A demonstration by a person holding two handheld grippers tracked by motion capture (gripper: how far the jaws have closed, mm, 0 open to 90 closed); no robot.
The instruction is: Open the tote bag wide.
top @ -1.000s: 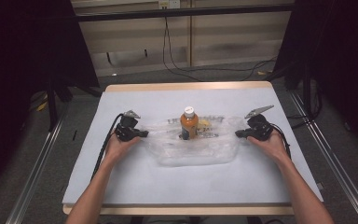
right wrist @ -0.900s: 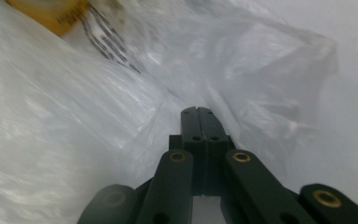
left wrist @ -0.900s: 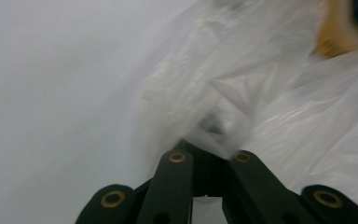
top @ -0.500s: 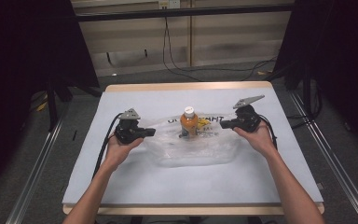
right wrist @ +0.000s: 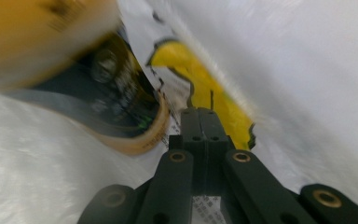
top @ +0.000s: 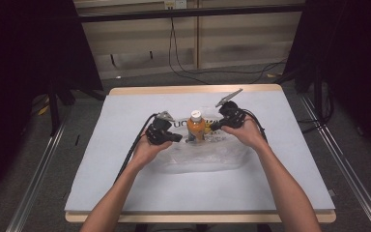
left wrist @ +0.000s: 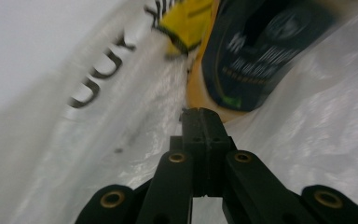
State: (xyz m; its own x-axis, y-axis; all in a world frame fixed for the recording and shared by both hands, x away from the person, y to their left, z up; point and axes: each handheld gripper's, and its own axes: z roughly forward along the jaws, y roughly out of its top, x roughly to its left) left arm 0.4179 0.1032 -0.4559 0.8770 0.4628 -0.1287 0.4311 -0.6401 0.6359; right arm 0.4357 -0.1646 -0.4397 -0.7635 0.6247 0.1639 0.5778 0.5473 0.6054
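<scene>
both pairs of tongs pressed fully together, jaws meeting flat with no gap. left tongs (top: 178, 138) clamped on the film of a clear plastic bag (top: 207, 157), tips just beside the orange bottle (top: 196, 127) on its left side; in the left gripper view, same tongs (left wrist: 200, 114) pinching crinkled white film at the foot of the bottle's dark label (left wrist: 261, 51), black lettering on the bag running up to the left. right tongs (top: 214, 127) shut on the bag's upper edge on the bottle's right; in the right gripper view, tongs (right wrist: 199, 112) closed over the bag's yellow printed patch (right wrist: 205, 93), the bottle blurred close on the left. bottle upright inside the bag, white cap up, standing between the two tongs near the middle of the desk (top: 125, 183). bag spread low toward the near side, mouth gathered up around the bottle. desk covered in a pale grey sheet, light wooden rim showing at far and near edges. forearms entering from the bottom edge, a black cable trailing from each gripper. beyond the desk, grey floor, a slatted pale wall with loose black cables (top: 183, 67), dark curtains at both sides, metal rails along the floor.
</scene>
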